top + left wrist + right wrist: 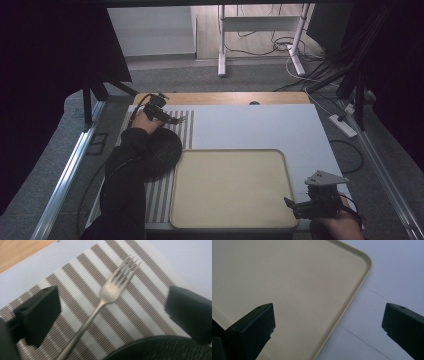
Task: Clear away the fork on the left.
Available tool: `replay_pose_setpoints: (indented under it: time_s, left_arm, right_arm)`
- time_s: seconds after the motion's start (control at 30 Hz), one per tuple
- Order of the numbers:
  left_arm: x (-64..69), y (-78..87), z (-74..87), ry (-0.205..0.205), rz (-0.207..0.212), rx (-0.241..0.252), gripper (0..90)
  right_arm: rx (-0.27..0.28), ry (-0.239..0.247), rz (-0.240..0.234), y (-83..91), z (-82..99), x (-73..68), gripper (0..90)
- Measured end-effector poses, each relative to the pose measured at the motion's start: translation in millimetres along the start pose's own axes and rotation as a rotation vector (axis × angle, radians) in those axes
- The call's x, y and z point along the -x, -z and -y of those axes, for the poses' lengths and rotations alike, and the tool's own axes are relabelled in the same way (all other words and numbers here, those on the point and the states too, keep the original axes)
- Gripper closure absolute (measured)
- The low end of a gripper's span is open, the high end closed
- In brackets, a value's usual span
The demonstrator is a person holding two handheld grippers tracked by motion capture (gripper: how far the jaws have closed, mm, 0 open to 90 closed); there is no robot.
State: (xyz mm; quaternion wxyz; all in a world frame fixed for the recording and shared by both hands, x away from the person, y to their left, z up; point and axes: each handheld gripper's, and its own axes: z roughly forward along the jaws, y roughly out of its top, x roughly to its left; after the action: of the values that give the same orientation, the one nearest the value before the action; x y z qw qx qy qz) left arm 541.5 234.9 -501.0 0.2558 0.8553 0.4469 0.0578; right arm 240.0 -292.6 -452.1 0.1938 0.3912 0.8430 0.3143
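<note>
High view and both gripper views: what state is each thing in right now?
Left gripper: jaws open, either side of the fork.
Silver metal fork: lying flat on striped placemat, ungripped.
Right gripper: jaws open, holding nothing.
Beige rectangular tray: empty.
Black round plate: partly under the sleeve.

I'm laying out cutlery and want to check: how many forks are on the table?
1. The fork lies on the striped mat between the left gripper's open jaws, beside the dark plate. The arm could hide others.
</note>
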Motion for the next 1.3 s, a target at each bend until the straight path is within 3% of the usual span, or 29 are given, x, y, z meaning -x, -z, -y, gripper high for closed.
replay_pose_setpoints:
  time_s: [0.17,0.4,0.57,1.0,1.1,1.13,1.17,1.3]
  left_arm:
    - [-11.3,-1.1,4.2,0.016,-0.010,-0.031,0.0]
    - [-14.7,-14.8,9.0,0.016,-0.042,-0.074,0.0]
    - [-18.5,-25.0,13.9,-0.007,-0.084,-0.107,0.0]
    - [-18.7,-22.5,12.6,-0.038,-0.074,-0.120,3.0]
    - [-14.9,-16.0,12.7,-0.091,-0.054,-0.101,30.0]
    - [-14.2,-14.4,13.0,-0.096,-0.055,-0.102,30.0]
    - [-15.1,-11.1,14.0,-0.103,-0.048,-0.097,49.2]
    - [-16.8,-8.0,16.6,-0.119,-0.048,-0.097,73.4]
  right_arm:
    - [-0.001,0.002,-0.001,0.0,0.0,-0.1,0.0]
    - [-0.003,0.003,-0.001,0.1,0.0,0.0,0.0]
    - [-0.002,0.001,-0.002,0.1,0.0,0.1,0.0]
    - [-0.006,0.012,-0.007,-0.5,0.0,-0.6,0.0]
    - [-0.012,0.015,-0.009,-0.6,-0.1,-1.0,0.0]
    - [-0.012,0.015,-0.009,-0.6,-0.1,-1.0,0.0]
    - [-0.012,0.018,-0.011,-1.0,-0.2,-1.3,0.0]
    - [-0.014,0.028,-0.012,-1.2,-0.2,-2.0,0.0]
